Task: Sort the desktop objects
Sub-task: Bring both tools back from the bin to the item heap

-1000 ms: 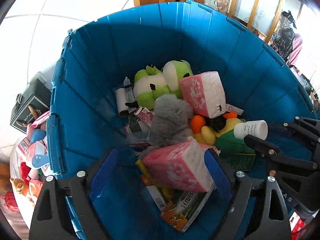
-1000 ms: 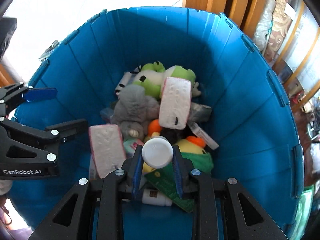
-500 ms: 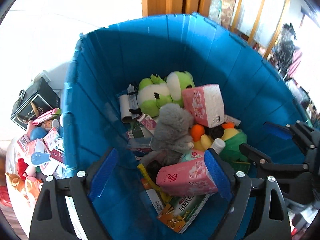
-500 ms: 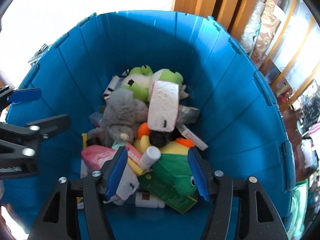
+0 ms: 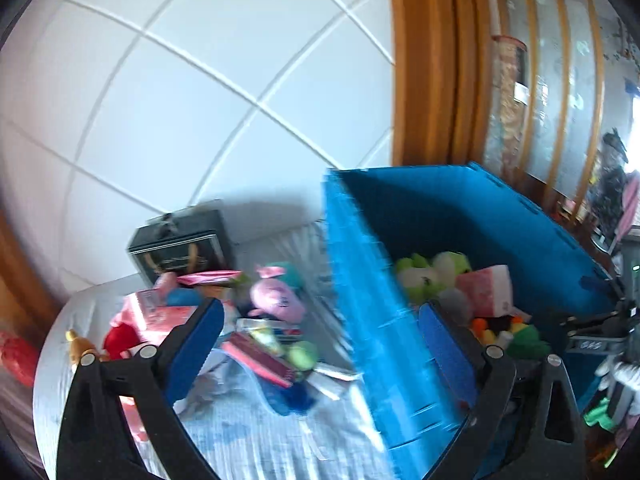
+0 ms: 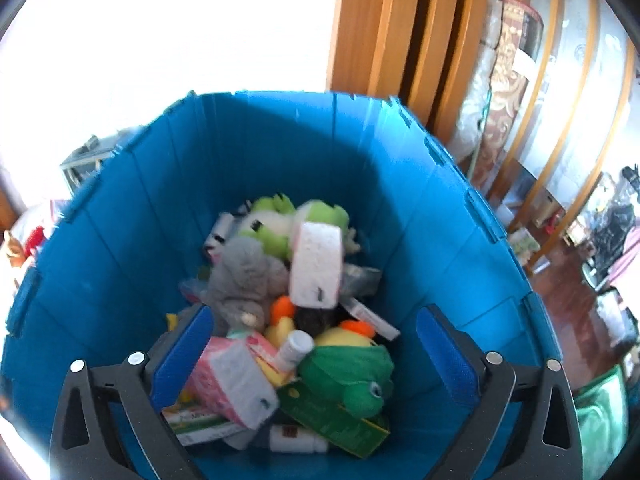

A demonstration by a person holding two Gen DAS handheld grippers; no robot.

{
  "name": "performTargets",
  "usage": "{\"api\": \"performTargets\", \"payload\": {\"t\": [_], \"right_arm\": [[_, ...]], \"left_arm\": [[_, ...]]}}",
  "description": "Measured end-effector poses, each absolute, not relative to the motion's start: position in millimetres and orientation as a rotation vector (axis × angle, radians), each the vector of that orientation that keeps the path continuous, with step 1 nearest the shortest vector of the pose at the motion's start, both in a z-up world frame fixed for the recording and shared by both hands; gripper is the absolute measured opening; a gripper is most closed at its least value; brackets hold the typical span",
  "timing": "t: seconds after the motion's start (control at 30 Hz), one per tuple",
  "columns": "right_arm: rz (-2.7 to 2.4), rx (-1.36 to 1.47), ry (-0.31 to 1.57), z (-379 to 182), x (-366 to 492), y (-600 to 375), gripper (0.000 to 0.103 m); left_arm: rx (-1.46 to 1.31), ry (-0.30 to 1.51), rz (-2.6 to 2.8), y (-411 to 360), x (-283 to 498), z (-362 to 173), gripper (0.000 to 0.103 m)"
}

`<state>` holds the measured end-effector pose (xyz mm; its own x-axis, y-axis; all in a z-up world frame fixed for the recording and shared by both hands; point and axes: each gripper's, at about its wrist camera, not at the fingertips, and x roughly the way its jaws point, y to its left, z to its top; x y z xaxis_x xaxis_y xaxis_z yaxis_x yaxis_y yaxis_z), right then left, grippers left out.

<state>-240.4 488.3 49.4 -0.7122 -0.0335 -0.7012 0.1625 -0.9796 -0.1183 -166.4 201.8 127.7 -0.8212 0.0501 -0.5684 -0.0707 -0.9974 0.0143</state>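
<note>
A big blue bin (image 6: 460,240) holds sorted things: green plush frogs (image 6: 348,372), a grey plush (image 6: 244,276), pink tissue packs (image 6: 316,268), a white bottle (image 6: 294,350) and boxes. My right gripper (image 6: 316,356) is open and empty above the bin's near side. My left gripper (image 5: 320,344) is open and empty, straddling the bin's left wall (image 5: 360,300). Left of the bin, a pile of loose objects lies on the table: a pink plush (image 5: 276,300), pink packs (image 5: 160,316), a red toy (image 5: 118,338). The right gripper (image 5: 600,328) shows at the left wrist view's right edge.
A black box (image 5: 180,244) stands at the back of the table (image 5: 260,440), which has a pale striped cloth. A white tiled wall rises behind. Wooden door frames (image 6: 380,40) and cluttered shelves stand to the right of the bin.
The right gripper opened and dropped the white bottle into the bin, then lifted. The left gripper let go of its pink tissue pack, rose and swung left toward the table pile.
</note>
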Motion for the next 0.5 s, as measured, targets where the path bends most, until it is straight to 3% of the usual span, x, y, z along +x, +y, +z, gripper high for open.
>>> {"api": "performTargets", "payload": {"t": [0.5], "right_arm": [[-2.611, 0.701, 0.232, 111, -158, 328, 0.103]], "left_arm": [[-1.166, -0.114, 3.218, -45, -110, 60, 0.099]]}}
